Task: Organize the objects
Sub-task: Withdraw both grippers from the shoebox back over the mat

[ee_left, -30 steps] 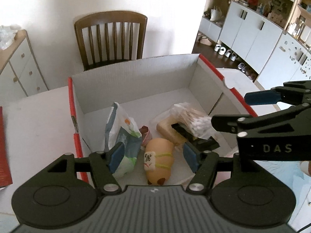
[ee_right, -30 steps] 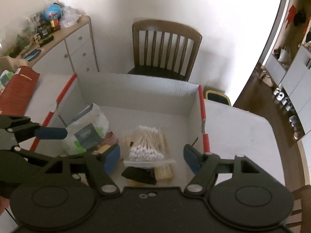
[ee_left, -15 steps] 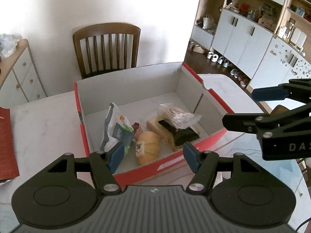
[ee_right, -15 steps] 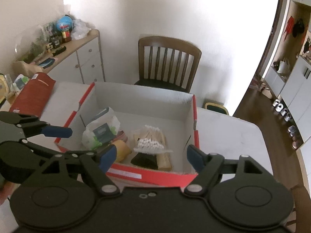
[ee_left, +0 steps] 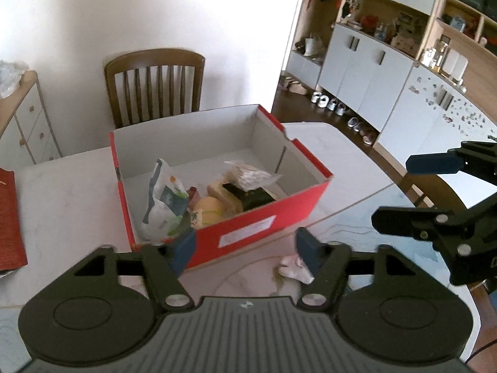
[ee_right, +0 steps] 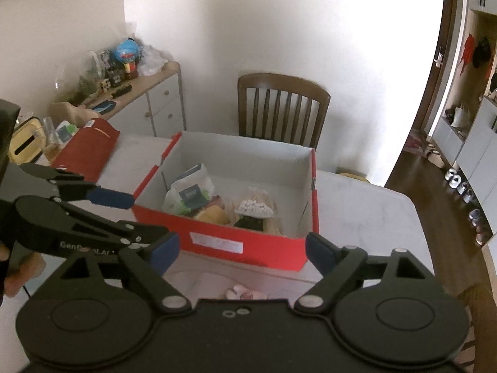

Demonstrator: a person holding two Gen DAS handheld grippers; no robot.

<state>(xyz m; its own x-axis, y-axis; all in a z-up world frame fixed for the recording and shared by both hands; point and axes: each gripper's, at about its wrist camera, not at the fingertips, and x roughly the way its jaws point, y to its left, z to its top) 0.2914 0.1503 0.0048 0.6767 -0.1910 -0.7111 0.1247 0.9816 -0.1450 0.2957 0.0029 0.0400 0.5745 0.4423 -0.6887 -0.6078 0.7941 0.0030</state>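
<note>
Two grippers hang above the near edge of the white table [ee_right: 366, 199], and both have just been opening their jaws with nothing between them. The left gripper [ee_left: 245, 245] is spread wide, and so is the right gripper [ee_right: 239, 247]. Just past them sits the red cardboard shoebox [ee_left: 267, 217], with a white plastic pouch [ee_left: 163, 202], a bag of cotton swabs [ee_left: 251, 178] and a tan round toy [ee_left: 209, 208] inside. A small pink-and-white thing [ee_left: 293, 269] lies on the table just below the fingers. I think that goes in next. Come down slowly, pinch it gently, then lift it over the red wall.
</note>
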